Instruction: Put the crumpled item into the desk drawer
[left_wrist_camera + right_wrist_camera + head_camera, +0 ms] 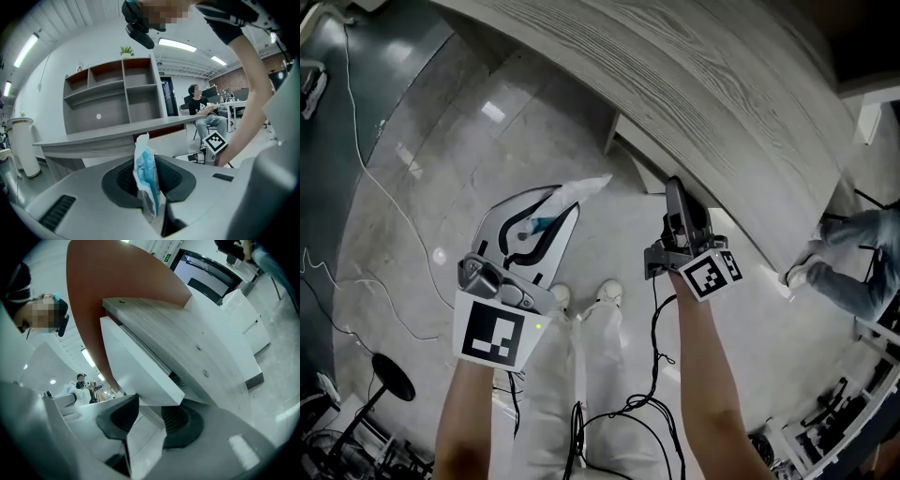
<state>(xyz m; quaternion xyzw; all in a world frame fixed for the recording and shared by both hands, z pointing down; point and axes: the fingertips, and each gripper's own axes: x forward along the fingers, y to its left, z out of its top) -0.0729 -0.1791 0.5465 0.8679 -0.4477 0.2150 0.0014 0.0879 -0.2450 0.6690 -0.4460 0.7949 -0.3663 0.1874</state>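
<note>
The left tongs (551,212) (147,183) are clenched on the crumpled item (584,190) (143,165), a white and blue wrapper. It stands upright between the pads, with its top poking out beyond the tips. In the head view it is held over the pale floor (459,169), to the left of the counter (703,84) and apart from it.

The right tongs (676,190) (152,422) are up at the near edge of the grey wood-grain counter, under its top. Its jaws are spread. In the right gripper view the lower edge of the white drawer (133,359) sits right at their tips, just below the counter's top (187,341). The pads are not clearly pressing on it, so these tongs read as released. How far out the drawer stands I cannot tell.

In the left gripper view a grey shelf unit (112,93) stands on the far side of the counter. Further right, a seated person (200,107) is at another desk.
</note>
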